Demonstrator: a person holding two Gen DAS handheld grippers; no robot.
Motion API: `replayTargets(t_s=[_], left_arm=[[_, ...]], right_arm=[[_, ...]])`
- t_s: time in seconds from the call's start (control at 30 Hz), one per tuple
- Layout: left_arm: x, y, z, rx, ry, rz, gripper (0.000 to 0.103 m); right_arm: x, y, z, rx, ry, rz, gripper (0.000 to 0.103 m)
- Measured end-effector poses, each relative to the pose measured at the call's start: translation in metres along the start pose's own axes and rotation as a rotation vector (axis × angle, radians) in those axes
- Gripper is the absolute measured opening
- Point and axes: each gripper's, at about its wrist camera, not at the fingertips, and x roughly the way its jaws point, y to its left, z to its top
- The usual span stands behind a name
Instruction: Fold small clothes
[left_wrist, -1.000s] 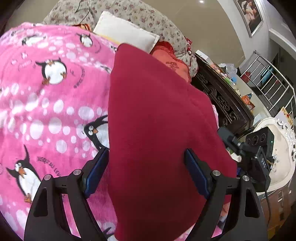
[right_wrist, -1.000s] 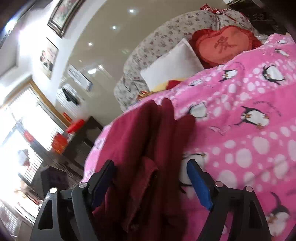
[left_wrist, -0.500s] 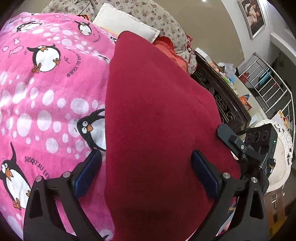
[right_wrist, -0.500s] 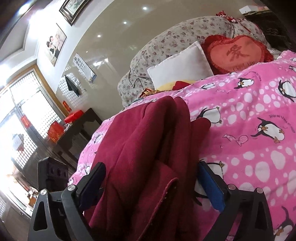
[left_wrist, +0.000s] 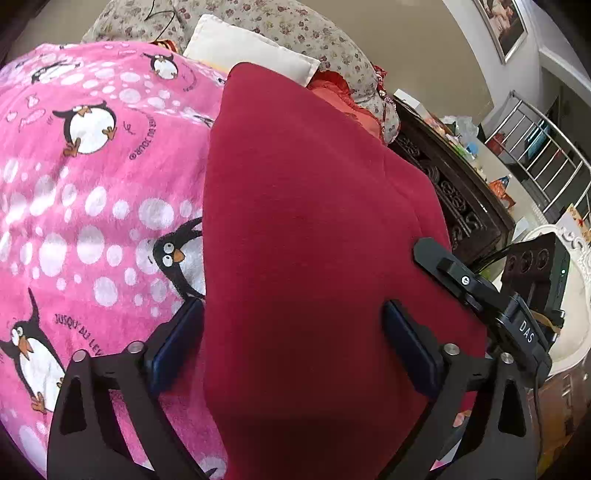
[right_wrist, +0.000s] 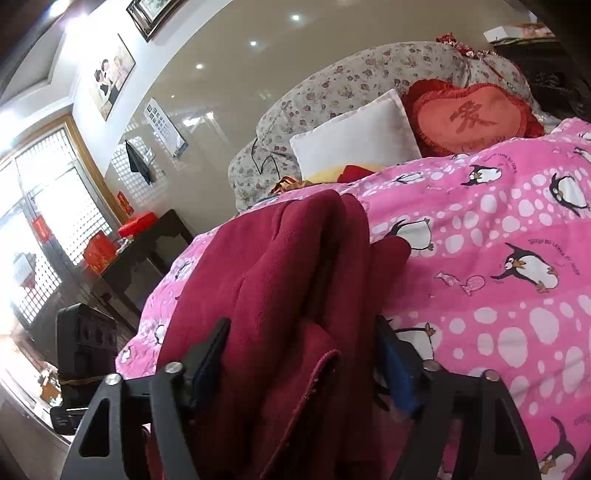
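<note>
A bed under a pink penguin blanket (left_wrist: 92, 206) fills both views, with a white pillow (right_wrist: 358, 140) and a red heart cushion (right_wrist: 472, 118) at its head in the upper right of the right wrist view. The task's thing, a dark red fleece garment (left_wrist: 303, 229), lies on the blanket: smooth and flat down the middle of the left wrist view, bunched into thick ridges in the lower centre of the right wrist view (right_wrist: 295, 295).

Compared with a second ago, the left claw (left_wrist: 295, 343) has spread a little and is now easing inward, wide, straddling the flat cloth without pinching it. The right claw (right_wrist: 303, 358) went fully wide and is now closing around the bunched folds; whether its pads already press the fleece I cannot tell.

This reads as a re-grip for the next fold, which is not yet begun.
</note>
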Motion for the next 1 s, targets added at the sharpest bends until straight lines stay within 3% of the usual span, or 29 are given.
replayTargets(t_s=[0.07, 0.13, 0.2, 0.3, 0.47, 0.63, 0.7, 0.77, 0.87, 1.0], left_arm=[[-0.001, -0.003, 0.000, 0.017, -0.006, -0.015, 0.081], [-0.001, -0.007, 0.001, 0.028, -0.016, 0.000, 0.079], [-0.004, -0.011, 0.001, 0.049, -0.025, 0.010, 0.070], [-0.020, -0.018, 0.003, 0.071, -0.032, -0.002, 0.059], [-0.078, -0.029, -0.016, 0.125, -0.052, 0.021, 0.059], [-0.129, -0.015, -0.060, 0.125, -0.031, 0.100, 0.059], [-0.134, -0.004, -0.081, 0.104, -0.008, 0.126, 0.059], [-0.130, 0.008, -0.101, 0.070, 0.028, 0.162, 0.059], [-0.132, 0.025, -0.118, -0.009, -0.003, 0.169, 0.065], [-0.154, 0.024, -0.110, -0.032, -0.032, 0.210, 0.065]], right_arm=[[-0.001, 0.001, 0.000, -0.003, -0.006, -0.003, 0.064], [-0.005, 0.003, 0.000, 0.001, -0.020, 0.000, 0.058], [-0.012, 0.010, 0.001, -0.001, -0.034, 0.001, 0.051], [-0.027, 0.033, 0.001, -0.042, -0.039, 0.014, 0.048], [-0.056, 0.080, -0.008, -0.095, 0.003, 0.075, 0.048], [-0.062, 0.109, -0.055, -0.085, 0.111, 0.146, 0.048], [-0.055, 0.108, -0.077, -0.032, 0.168, 0.147, 0.053], [-0.044, 0.102, -0.098, -0.005, 0.259, 0.086, 0.057], [-0.063, 0.102, -0.099, -0.024, 0.237, 0.061, 0.057], [-0.108, 0.125, -0.081, -0.133, 0.181, 0.050, 0.057]])
